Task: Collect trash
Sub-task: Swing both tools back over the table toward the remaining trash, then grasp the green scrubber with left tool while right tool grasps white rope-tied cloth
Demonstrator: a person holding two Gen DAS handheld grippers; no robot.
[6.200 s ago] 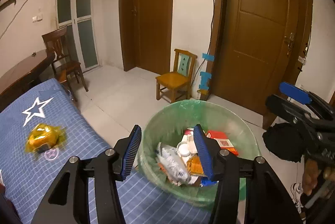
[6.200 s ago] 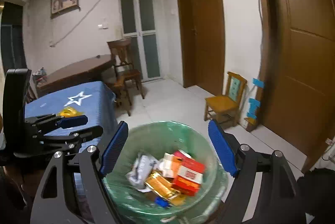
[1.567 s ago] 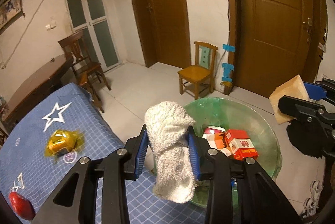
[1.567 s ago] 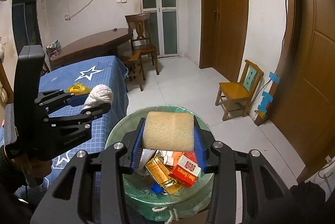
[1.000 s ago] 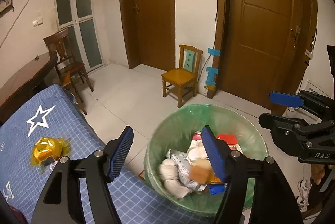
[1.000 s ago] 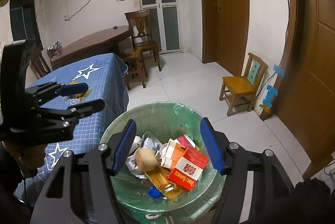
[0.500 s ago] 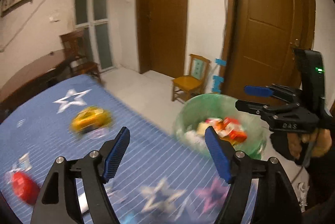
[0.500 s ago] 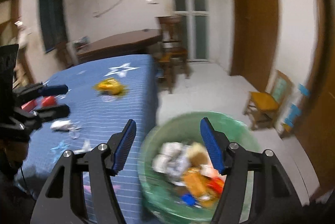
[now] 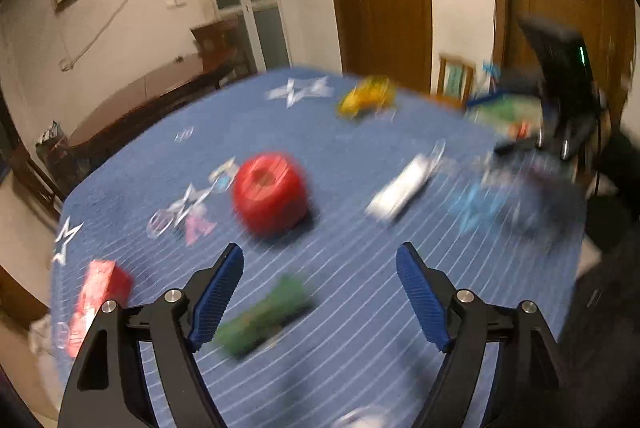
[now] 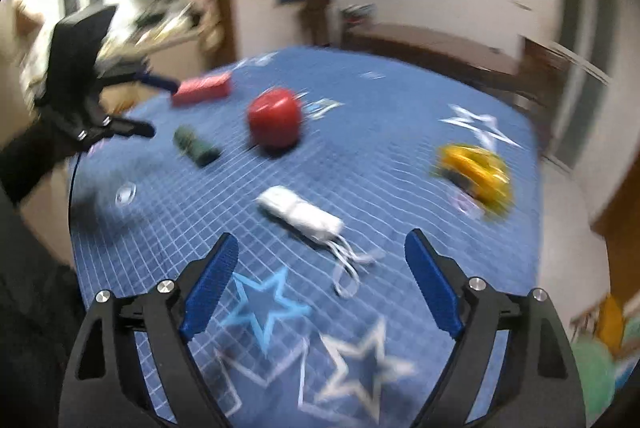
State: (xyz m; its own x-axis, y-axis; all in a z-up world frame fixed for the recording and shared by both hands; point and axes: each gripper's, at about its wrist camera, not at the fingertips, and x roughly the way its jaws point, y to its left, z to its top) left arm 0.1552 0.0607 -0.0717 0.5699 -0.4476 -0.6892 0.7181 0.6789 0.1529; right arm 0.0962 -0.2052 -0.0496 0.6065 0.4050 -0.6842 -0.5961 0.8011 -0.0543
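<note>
Both frames are pretty smeared with blur, so fine detail can't be made out. The left hand-held gripper [image 9: 320, 268] is seen with its jaws opening wide and nothing between them, held over a counter [image 9: 360, 236] covered in a blue checked cloth with star prints. A green crumpled piece of trash [image 9: 262, 316] is found just beside its left finger, a red round thing [image 9: 270, 192] sits further on near the middle of the cloth, and a red box [image 9: 98, 292] is placed near the left edge. The right hand-held gripper [image 10: 322, 268] is also caught with jaws opening, nothing gripped, and a white wrapped bundle [image 10: 300, 214] with loose strings is seen just ahead of its fingertips, not touched. A yellow wrapper [image 10: 476, 170] is spotted well off to the right, near a white star print. The same red round thing, green piece and red box are seen farther back in the right wrist view, where the left hand-held gripper is visible at the far left. A bit of the green-lined trash bin [image 10: 592, 372] can just be made out at the bottom right corner, off the counter's edge.
</note>
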